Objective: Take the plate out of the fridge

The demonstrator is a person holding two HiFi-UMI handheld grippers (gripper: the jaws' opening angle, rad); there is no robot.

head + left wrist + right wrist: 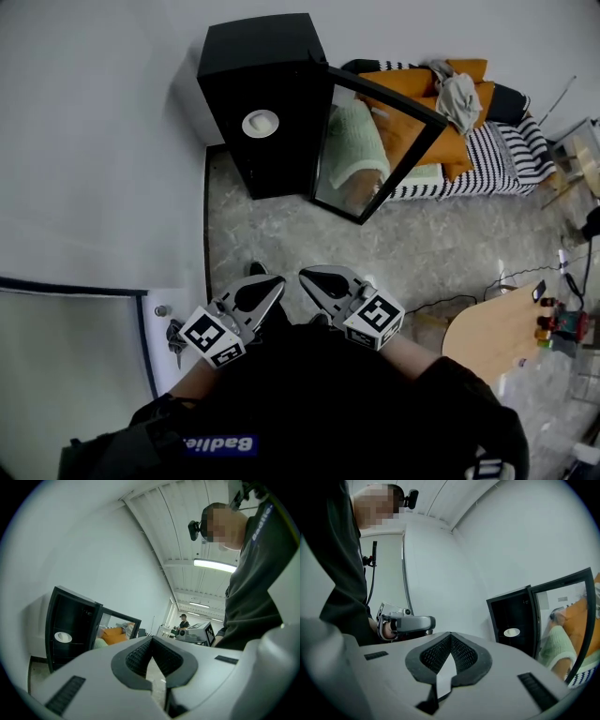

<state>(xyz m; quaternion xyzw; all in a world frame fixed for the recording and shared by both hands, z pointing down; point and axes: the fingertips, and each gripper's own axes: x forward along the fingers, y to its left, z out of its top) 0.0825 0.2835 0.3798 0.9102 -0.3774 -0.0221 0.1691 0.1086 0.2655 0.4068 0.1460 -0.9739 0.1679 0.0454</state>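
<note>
You hold the left gripper (272,283) and the right gripper (309,277) side by side, close in front of your body, their tips just apart from one another and aimed towards the black fridge (267,56) across the floor (281,234). The left gripper's fingers (138,656) are pressed together at the tips with nothing between them; in its own view only floor shows past the notch. The right gripper's fingers (464,656) are likewise closed together and carry nothing. The fridge stands against the white wall (94,141) with its glass door (375,150) swung wide to your right, the glass mirroring an orange sofa (422,89) that sits behind it. The plate (260,123), small, round and white, lies flat on a shelf (272,141) inside the dark fridge, about halfway up, and it can be seen from both gripper views as a pale oval in the open compartment. Both grippers are well apart from the fridge and from the plate. A rounded wooden worktop (497,333) edges in low at your right, with small items on its far end.
</note>
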